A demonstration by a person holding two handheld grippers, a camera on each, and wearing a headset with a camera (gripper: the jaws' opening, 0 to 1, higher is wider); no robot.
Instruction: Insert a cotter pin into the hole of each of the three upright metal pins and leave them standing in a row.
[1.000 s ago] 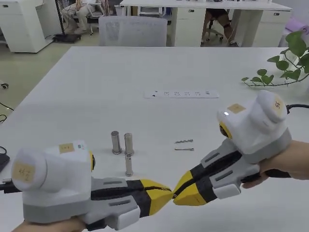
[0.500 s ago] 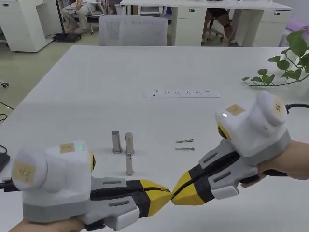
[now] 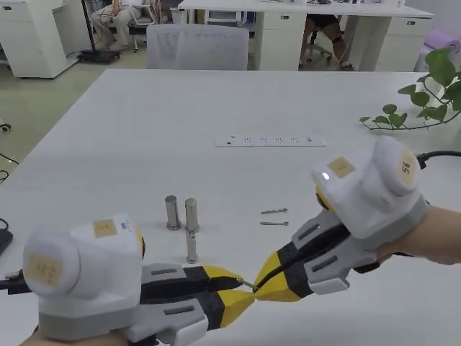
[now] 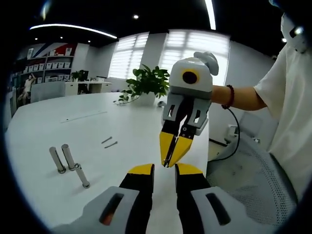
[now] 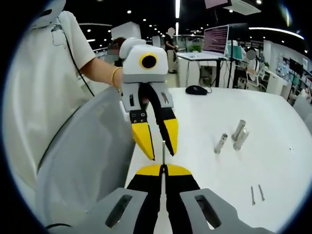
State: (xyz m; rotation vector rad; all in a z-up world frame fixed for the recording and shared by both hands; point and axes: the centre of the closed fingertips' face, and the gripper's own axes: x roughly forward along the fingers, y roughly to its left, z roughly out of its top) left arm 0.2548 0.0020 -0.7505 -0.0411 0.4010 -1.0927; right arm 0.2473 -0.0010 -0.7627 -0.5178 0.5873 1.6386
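While you are pinching the thin cotter pin (image 5: 163,152) between the pressed-together fingers of your right gripper (image 5: 163,169), your left gripper (image 4: 165,170) is sitting tip to tip with it, its fingers spread apart and holding nothing. It is looking like you are passing the pin across, up in the air over the near part of the white table (image 3: 216,108). To do this well, you should be going slowly and lining the pin up with the gap in the left fingers. You should be closing them on it before the right ones are letting go. The pin is looking like skinny, shiny wire, so it is likely to be slipping or twisting easily. The three metal pins (image 3: 191,214) are standing on the table, well apart from the grippers. They are smooth, grey, round posts, two just beside each other and one a bit nearer to you. Two more cotter pins (image 3: 274,211) are lying flat near them, side by side.
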